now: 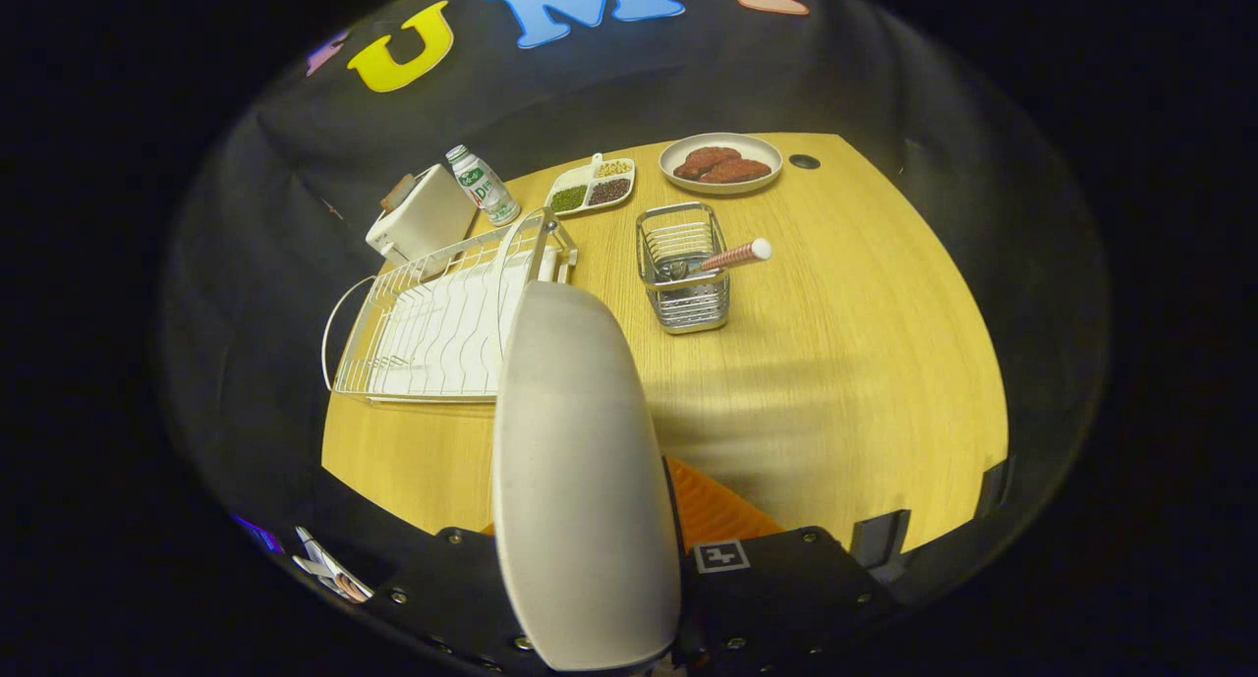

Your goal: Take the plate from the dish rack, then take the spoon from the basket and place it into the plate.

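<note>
Clamped on the plate [580,471], the claw [629,598] grips it edge-on between its 2 fingers, so the plate rises upright from between them as a smooth, matte, pale oval with a rounded rim. A ribbed pad [713,510] of one finger shows just to the plate's right side, pressed against it; the other finger is hidden behind the plate.

Beyond the plate's top edge, at about 11 o'clock from the claw, sits the dish rack [432,323], a white wire frame of thin wavy bars over a flat tray, with a looped wire handle at its near-left corner. It lies on the desk [835,382], a pale wood-grain top with a rounded outline.

At 1 o'clock, well beyond the fingers, stands the basket [683,269], a small square cage of shiny metal wire. The spoon [722,257] leans in it, bowl down, its ribbed pinkish handle with a white rounded end sticking out toward 2 o'clock.

Farther off at 12 o'clock lie a white divided tray [590,186] with 3 kinds of small grains and a round shallow dish [720,163] holding 2 brown patties. At 11 o'clock, behind the rack, are a white boxy toaster [423,220] and a small bottle [482,186] with a green label.
</note>
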`<move>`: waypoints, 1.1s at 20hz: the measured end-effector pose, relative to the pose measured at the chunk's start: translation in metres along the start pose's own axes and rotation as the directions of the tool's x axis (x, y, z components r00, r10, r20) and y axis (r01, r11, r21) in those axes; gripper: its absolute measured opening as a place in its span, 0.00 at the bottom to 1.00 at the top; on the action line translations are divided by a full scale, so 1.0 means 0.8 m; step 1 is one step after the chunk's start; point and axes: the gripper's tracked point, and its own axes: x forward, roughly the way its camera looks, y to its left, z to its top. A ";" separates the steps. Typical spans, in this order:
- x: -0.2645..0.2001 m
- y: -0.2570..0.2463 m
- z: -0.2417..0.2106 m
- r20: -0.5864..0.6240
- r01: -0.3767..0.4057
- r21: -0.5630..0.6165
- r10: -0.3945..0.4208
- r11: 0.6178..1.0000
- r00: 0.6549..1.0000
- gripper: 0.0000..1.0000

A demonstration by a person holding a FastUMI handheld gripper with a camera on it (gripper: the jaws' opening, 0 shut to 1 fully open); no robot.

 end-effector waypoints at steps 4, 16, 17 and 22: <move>0.031 -0.015 -0.024 -0.026 -0.035 0.042 0.036 0.999 0.999 0.67; 0.095 -0.005 -0.043 -0.034 -0.274 0.148 0.282 0.950 0.959 0.67; 0.097 -0.009 -0.044 -0.033 -0.281 0.155 0.289 0.947 0.957 0.66; 0.096 -0.038 -0.040 -0.044 -0.246 0.060 0.248 0.968 0.968 0.66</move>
